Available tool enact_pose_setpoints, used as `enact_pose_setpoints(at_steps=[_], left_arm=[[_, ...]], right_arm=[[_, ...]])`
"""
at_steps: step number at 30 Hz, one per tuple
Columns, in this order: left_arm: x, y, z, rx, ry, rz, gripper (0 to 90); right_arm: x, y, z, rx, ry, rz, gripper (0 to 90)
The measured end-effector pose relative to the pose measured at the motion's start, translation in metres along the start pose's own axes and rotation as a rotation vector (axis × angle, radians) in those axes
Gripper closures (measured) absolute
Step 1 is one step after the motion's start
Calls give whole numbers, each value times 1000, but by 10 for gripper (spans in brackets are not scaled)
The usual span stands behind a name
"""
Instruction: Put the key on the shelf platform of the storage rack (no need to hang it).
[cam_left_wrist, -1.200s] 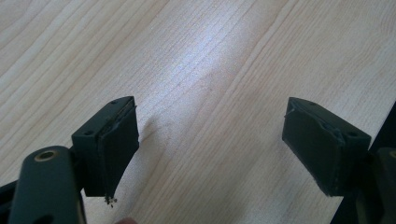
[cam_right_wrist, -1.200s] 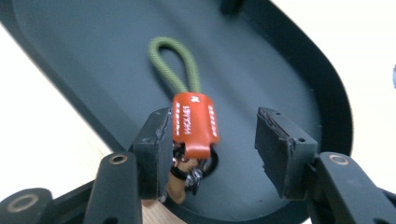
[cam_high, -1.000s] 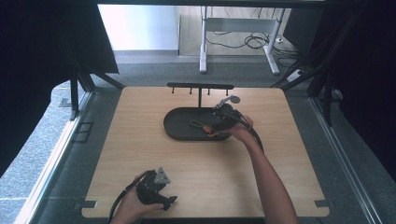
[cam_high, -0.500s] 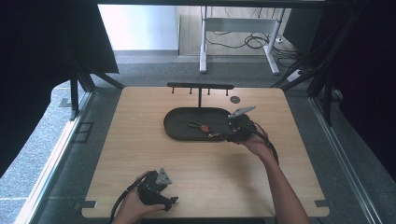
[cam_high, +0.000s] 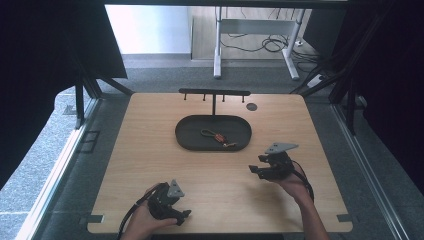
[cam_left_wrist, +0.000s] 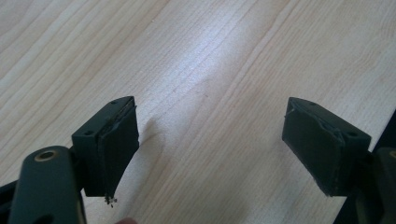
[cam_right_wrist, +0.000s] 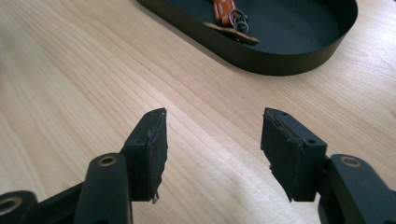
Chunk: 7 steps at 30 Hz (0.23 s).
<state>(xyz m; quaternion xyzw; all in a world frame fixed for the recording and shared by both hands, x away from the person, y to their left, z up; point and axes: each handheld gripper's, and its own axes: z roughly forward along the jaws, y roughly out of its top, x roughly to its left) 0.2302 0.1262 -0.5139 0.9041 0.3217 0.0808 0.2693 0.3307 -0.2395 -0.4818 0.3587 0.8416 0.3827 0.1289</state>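
A black oval tray (cam_high: 186, 136) lies at the middle of the wooden table, with an orange-and-green keychain (cam_high: 216, 136) inside it. In the right gripper view the keychain (cam_right_wrist: 227, 14) rests in the tray (cam_right_wrist: 289, 58) beyond the jaws. My right gripper (cam_high: 254, 170) stands open over bare wood, in front of and to the right of the tray, empty (cam_right_wrist: 212, 144). My left gripper (cam_high: 183, 213) sits near the front edge, open and empty (cam_left_wrist: 210, 144) above the tabletop.
A black hook rack (cam_high: 214, 92) stands just behind the tray. A small dark disc (cam_high: 251, 106) lies at the back right of the table (cam_high: 140, 165). Desk legs and cables show on the floor beyond.
My right gripper has let go of the keychain in the tray and drawn back toward the front right. The left gripper has hardly moved.
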Motion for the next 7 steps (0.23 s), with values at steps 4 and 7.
enact_pose_setpoints(at_steps=[4, 7], left_arm=[[2, 0, -2, -16, 1, -12, 192], [4, 0, -4, -24, 6, -20, 192]], right_arm=[[3, -6, -4, -8, -20, -8, 374], [2, -9, -9, -31, -20, 8, 372]])
